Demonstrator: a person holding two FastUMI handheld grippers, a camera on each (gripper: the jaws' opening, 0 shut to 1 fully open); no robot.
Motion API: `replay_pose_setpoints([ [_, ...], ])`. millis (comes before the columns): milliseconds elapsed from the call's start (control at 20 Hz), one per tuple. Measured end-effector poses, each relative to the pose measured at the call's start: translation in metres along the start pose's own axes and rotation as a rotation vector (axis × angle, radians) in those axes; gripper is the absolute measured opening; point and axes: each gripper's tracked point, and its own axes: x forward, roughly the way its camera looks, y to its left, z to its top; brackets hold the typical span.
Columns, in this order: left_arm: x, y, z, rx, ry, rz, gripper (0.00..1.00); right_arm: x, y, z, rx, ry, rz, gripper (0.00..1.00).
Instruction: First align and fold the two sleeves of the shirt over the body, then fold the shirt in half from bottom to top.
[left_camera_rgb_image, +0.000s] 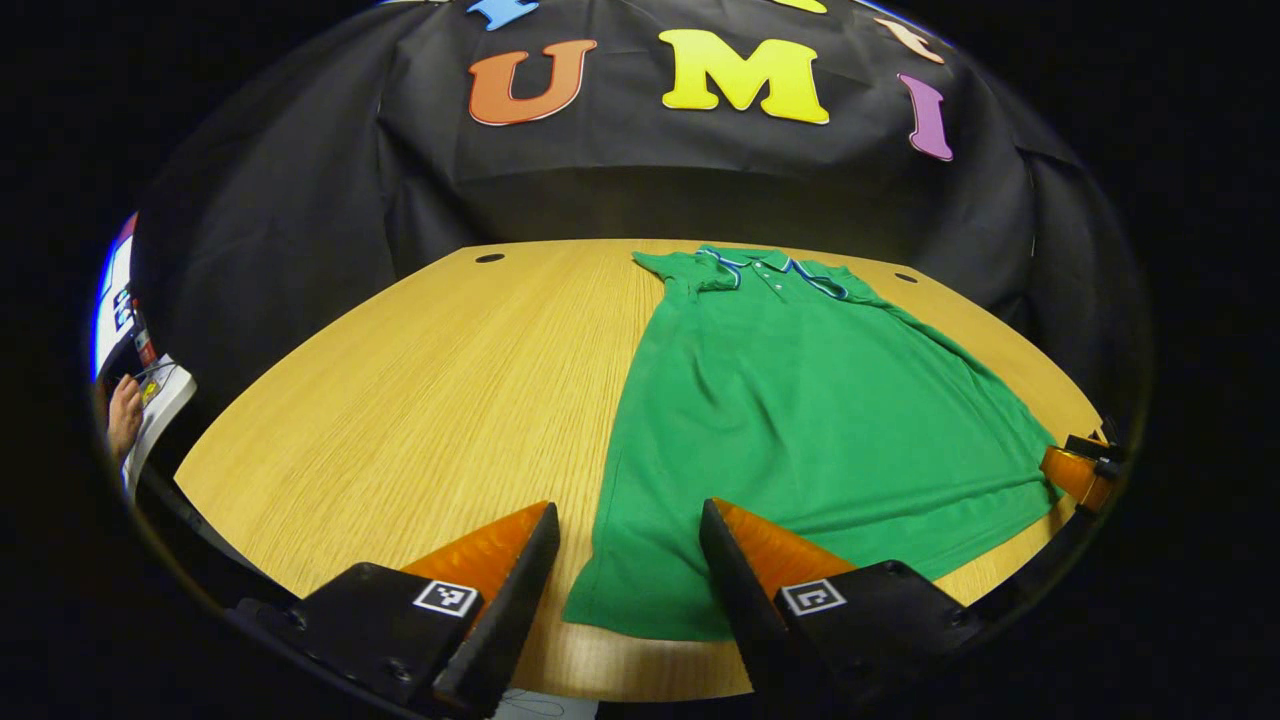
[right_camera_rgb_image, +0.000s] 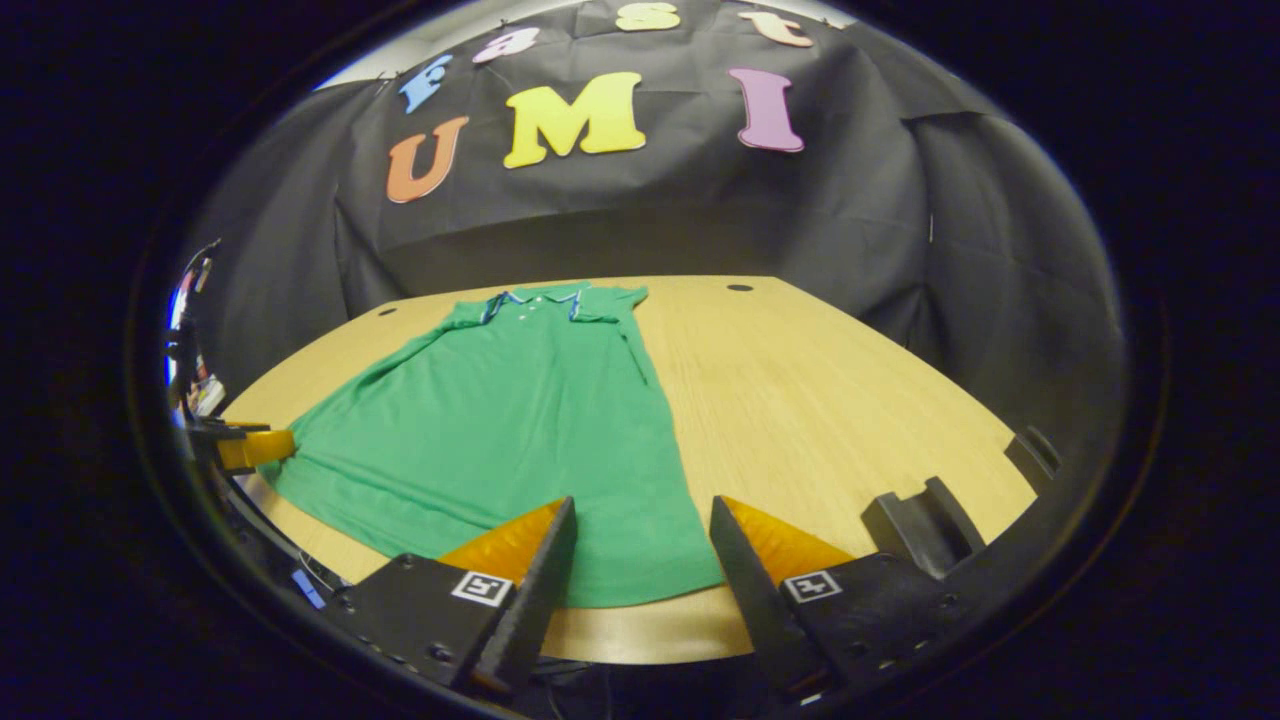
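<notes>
Sleeves are already lying folded in over the body of the green shirt (left_camera_rgb_image: 800, 420), judging by its narrow shape, so the step in hand appears to be the bottom-to-top fold. The shirt is lying flat on the wooden desk (left_camera_rgb_image: 400, 400), collar toward the black cloth wall and hem toward the near edge. In the left gripper view, the left hand-held gripper (left_camera_rgb_image: 628, 550) is hovering with its fingers spread, framing the hem's left corner. In the right gripper view, the right hand-held gripper (right_camera_rgb_image: 642, 545) is likewise standing spread above the hem's right corner, gripping nothing. Next, each one probably needs lowering onto its own corner and closing on the fabric, ideally catching every layer, before both are lifting and carrying the hem evenly toward the collar.
</notes>
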Motion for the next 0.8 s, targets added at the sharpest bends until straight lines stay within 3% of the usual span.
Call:
replay_pose_setpoints([
  [150, 0.006, -0.009, 0.002, 0.012, -0.014, -0.002, 0.72, 0.010, 0.011, 0.003, 0.005, 0.010, 0.037, 0.58],
  [200, 0.006, -0.011, 0.004, 0.019, -0.022, 0.000, 0.52, 0.012, 0.014, 0.004, 0.022, 0.018, 0.057, 0.41],
  [250, 0.007, -0.012, 0.006, 0.029, -0.031, -0.004, 0.51, 0.015, 0.017, 0.005, 0.043, 0.025, 0.068, 0.24],
  [300, 0.009, -0.012, 0.006, 0.034, -0.040, 0.003, 0.29, 0.015, 0.018, 0.006, 0.047, 0.027, 0.076, 0.07],
  [400, 0.009, -0.011, 0.008, 0.030, -0.055, 0.008, 0.09, 0.016, 0.020, 0.007, 0.034, 0.028, 0.079, 0.01],
  [800, -0.004, -0.016, 0.037, -0.030, -0.131, -0.044, 0.06, -0.008, 0.029, 0.045, 0.056, -0.020, 0.122, 0.00],
])
